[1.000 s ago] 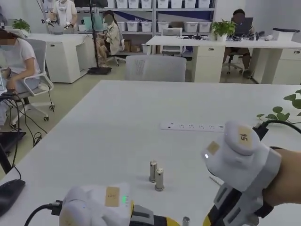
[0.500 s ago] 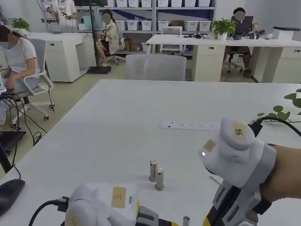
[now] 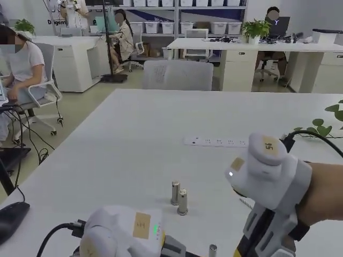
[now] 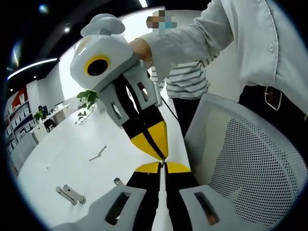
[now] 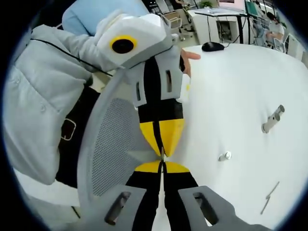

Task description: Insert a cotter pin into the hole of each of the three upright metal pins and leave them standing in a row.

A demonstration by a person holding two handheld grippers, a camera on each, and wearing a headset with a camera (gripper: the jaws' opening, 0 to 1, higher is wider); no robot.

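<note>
Two upright metal pins point(image 3: 174, 193) point(image 3: 183, 202) stand close together mid-table. A third pin point(image 3: 213, 250) stands nearer me, and again in the left gripper view as third pin point(image 4: 117, 181). A loose cotter pin point(image 4: 97, 153) lies flat on the table, seen again as cotter pin point(image 5: 269, 196). My left gripper point(image 4: 162, 167) and right gripper point(image 5: 162, 164) are both shut and meet tip to tip above the table's near edge. A thin grey sliver shows where the yellow tips touch. I cannot tell which jaws hold it.
A white power strip point(image 3: 217, 142) lies further back on the white table point(image 3: 134, 139). A plant point(image 3: 321, 128) leans in at the right edge. A mesh chair back point(image 4: 250, 159) is close behind the grippers. People sit at desks in the background.
Both grippers have stayed nearly in place at the near edge, with the left one's body slightly further right. The pins have not moved.
</note>
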